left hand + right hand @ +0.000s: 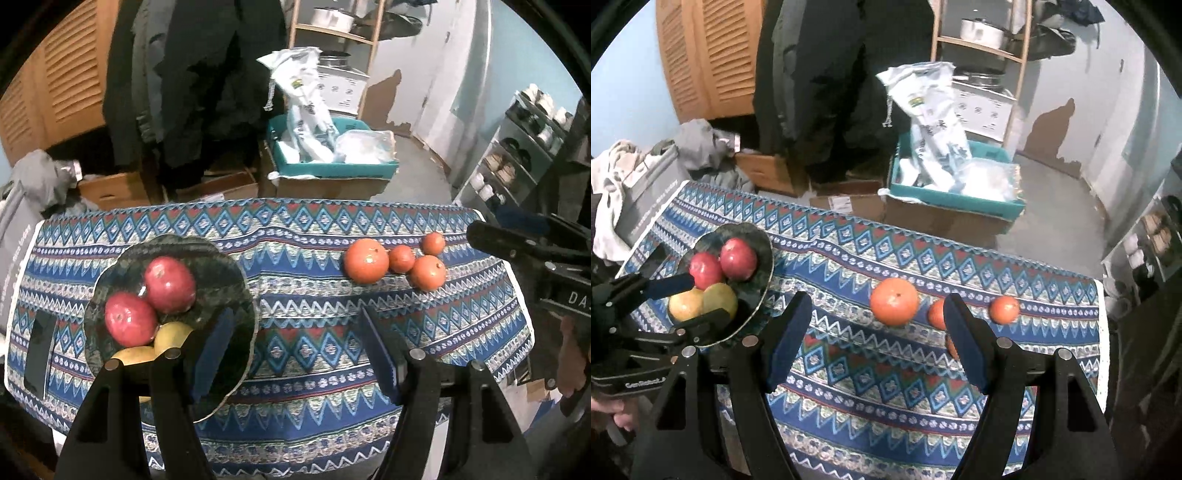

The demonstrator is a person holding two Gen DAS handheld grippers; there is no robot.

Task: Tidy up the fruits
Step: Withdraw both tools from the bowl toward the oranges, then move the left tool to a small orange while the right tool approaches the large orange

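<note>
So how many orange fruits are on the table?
4, all loose on the cloth to the right: a big one, a small one beside it, one nearer the front, and a small one at the back. None looks hidden.

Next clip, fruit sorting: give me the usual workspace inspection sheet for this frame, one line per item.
Surface: table under a patterned cloth, blue zigzag bands.
Job's things: dark plate at the left holds two red apples and two yellow fruits; four oranges lie loose on the cloth at the right, three clustered closely, the smallest slightly apart.
Clutter: black phone flat at the cloth's left edge.
Grippers: left gripper open, near the plate, holding nothing; right gripper open, near the oranges, holding nothing.
Cables: nothing seen.
Surroundings: cardboard boxes, teal crate with plastic bags, hanging dark coats, wooden shelf with pots, shoe rack.
</note>
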